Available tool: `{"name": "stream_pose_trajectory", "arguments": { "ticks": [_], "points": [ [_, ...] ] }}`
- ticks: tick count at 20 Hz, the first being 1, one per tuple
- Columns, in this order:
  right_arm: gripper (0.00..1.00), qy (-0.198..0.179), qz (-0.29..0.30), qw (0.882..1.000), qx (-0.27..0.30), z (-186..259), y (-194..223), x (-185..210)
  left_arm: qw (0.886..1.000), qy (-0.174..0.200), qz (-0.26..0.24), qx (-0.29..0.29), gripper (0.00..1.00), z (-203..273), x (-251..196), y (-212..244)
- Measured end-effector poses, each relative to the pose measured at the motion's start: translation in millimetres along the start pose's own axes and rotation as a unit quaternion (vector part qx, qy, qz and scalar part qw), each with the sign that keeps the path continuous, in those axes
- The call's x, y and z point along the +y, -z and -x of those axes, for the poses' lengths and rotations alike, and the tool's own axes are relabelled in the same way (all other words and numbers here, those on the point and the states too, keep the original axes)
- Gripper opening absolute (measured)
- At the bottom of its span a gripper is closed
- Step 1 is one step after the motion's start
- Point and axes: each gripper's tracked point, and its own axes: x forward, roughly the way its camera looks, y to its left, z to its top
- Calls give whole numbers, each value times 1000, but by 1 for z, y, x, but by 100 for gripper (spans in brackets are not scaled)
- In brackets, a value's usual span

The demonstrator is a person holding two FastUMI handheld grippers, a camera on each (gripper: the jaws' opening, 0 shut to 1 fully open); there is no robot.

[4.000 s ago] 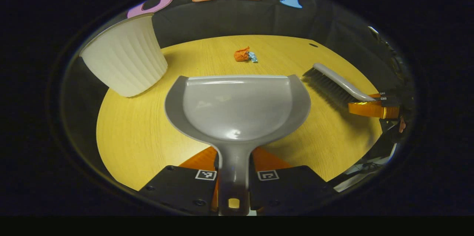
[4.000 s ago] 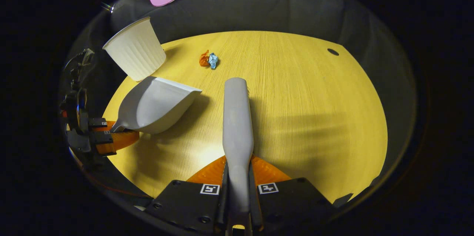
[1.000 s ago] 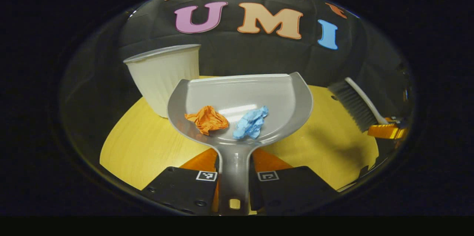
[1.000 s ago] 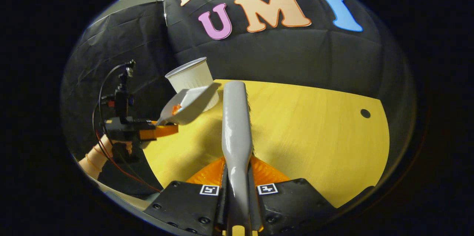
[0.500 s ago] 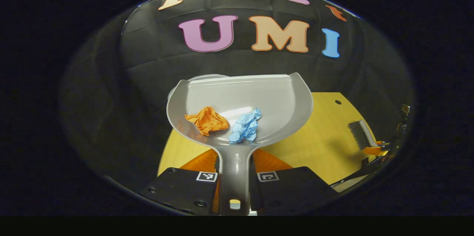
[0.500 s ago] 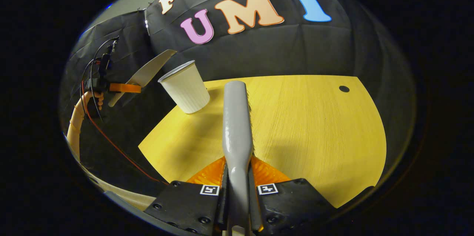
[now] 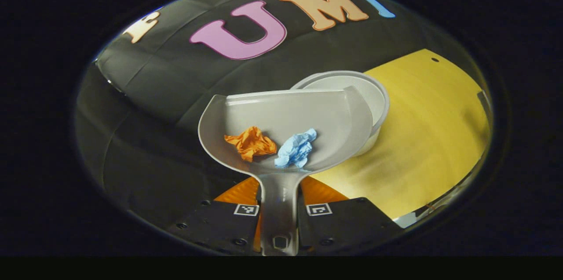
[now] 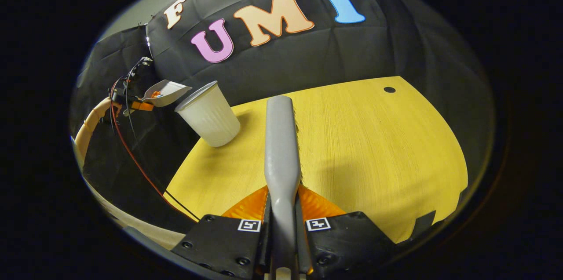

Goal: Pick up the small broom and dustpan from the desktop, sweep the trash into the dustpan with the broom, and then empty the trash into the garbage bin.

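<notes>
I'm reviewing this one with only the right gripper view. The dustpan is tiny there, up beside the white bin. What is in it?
Observer: The left gripper view shows two crumpled wads in the dustpan, an orange wad and a blue wad, both near the handle end.
Operator: Has anything landed in the bin?
Observer: Of the bin, the part of the inside that shows past the dustpan is bare white.
Operator: Is the grip secure?
Observer: The left tongs are shut on the dustpan's handle, with a finger on each side.
</notes>
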Motion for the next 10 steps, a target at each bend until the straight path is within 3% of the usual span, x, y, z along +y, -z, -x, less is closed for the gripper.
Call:
{"name": "stream_pose_trajectory", "arguments": {
  "ticks": [6, 10],
  "points": [
    [22, 37, -30, 999, -21, 1, 6, 11, 997, 16, -75, 23, 25, -1, -14, 11],
    [22, 41, -27, 999, -11, -9, 7, 11, 988, -30, -145, 44, 25, -1, -21, 13]
  ]
}}
